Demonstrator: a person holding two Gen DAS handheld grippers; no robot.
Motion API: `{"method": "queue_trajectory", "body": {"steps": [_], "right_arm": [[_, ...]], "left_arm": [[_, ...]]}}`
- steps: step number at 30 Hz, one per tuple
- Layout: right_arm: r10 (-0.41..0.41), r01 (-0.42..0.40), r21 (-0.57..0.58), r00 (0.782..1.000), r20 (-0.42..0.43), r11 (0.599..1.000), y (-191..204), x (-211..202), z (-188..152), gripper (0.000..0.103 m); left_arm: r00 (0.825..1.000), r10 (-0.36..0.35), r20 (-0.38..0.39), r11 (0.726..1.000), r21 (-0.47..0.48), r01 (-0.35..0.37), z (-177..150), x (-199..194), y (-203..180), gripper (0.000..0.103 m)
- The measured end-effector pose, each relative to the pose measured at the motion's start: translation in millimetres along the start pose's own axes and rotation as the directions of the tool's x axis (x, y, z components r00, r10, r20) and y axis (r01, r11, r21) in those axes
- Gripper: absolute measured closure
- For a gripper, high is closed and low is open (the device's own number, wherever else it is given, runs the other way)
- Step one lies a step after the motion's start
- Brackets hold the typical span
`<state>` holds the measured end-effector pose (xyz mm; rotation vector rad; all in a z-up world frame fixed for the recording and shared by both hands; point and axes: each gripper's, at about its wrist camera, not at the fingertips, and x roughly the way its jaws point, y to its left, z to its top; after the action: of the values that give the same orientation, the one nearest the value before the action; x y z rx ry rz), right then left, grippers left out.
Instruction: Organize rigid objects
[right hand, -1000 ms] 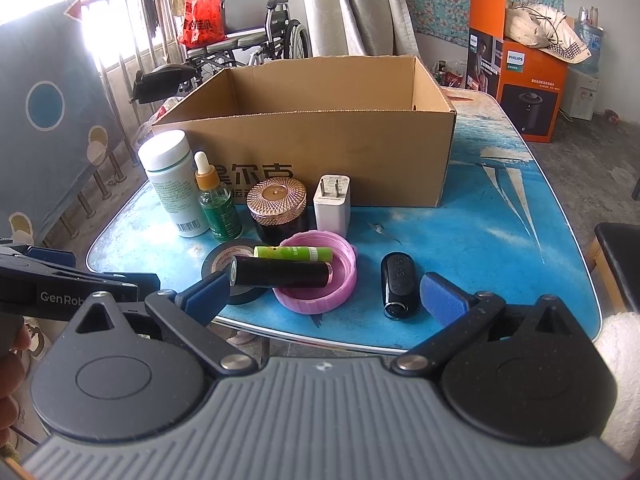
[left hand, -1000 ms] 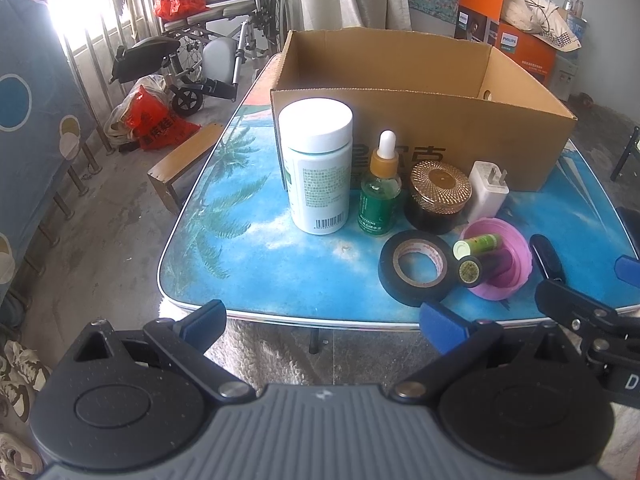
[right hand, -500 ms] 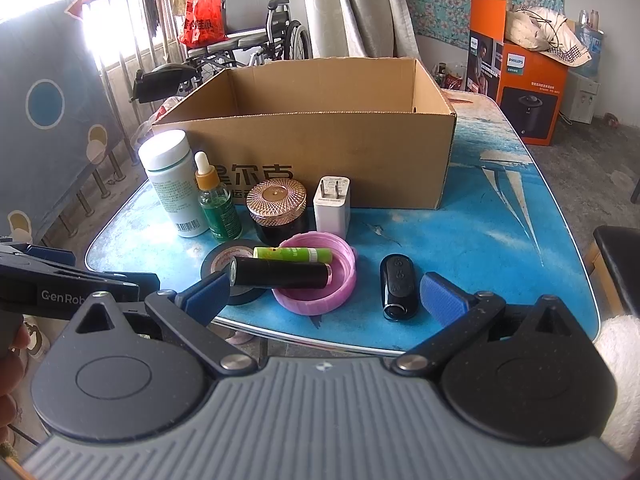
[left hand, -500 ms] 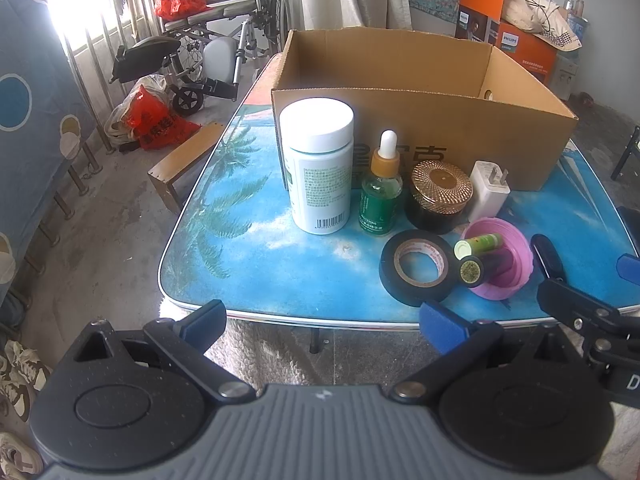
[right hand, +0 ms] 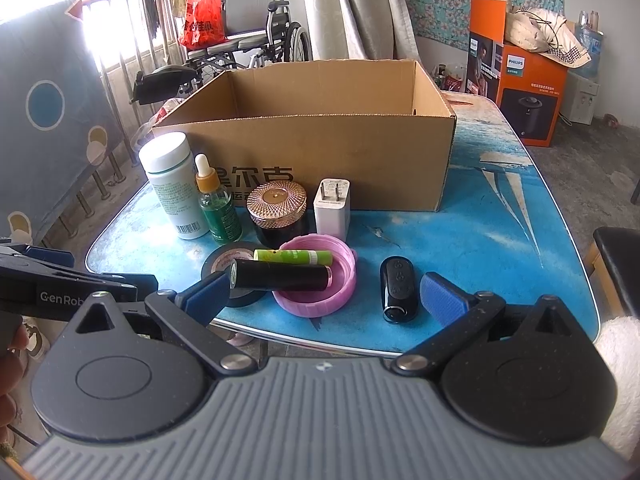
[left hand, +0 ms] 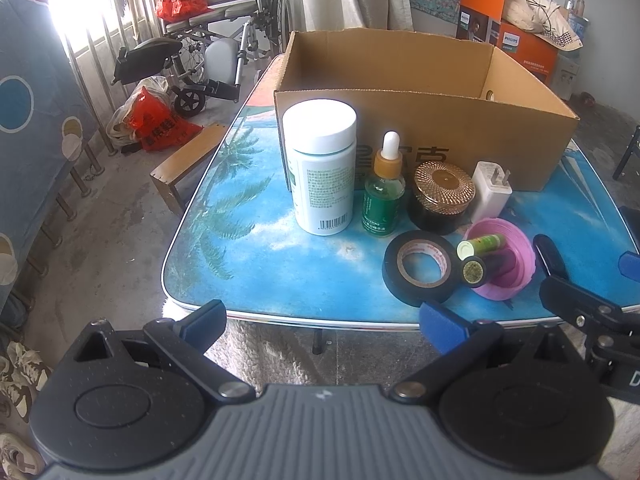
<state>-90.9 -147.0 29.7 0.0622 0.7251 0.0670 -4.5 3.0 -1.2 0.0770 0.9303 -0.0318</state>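
Note:
An open cardboard box stands at the back of the blue table. In front of it stand a white bottle, a green dropper bottle, a gold-lidded black jar and a white charger. Nearer lie a roll of black tape, a pink lid holding a green tube and a black tube, and a black key fob. My left gripper and right gripper hang open and empty at the table's near edge.
A wheelchair and red bags are on the floor to the far left, with a low wooden bench beside the table. An orange carton stands at the back right. A black seat sits by the table's right edge.

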Motion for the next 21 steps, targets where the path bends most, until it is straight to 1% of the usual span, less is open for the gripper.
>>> {"method": "queue_trajectory", "body": {"steps": [14, 21], "right_arm": [[-0.005, 0.005, -0.007, 1.0, 0.007, 1.0, 1.1, 3.4, 4.5, 0.001], [-0.01, 0.01, 0.005, 1.0, 0.001, 1.0, -2.2, 9.1, 6.4, 0.001]], "left_arm": [[1.0, -0.001, -0.003, 1.0, 0.005, 0.001, 0.5, 1.5, 0.9, 0.0], [1.0, -0.002, -0.018, 1.0, 0.021, 0.002, 7.0, 9.2, -4.4, 0.0]]}}
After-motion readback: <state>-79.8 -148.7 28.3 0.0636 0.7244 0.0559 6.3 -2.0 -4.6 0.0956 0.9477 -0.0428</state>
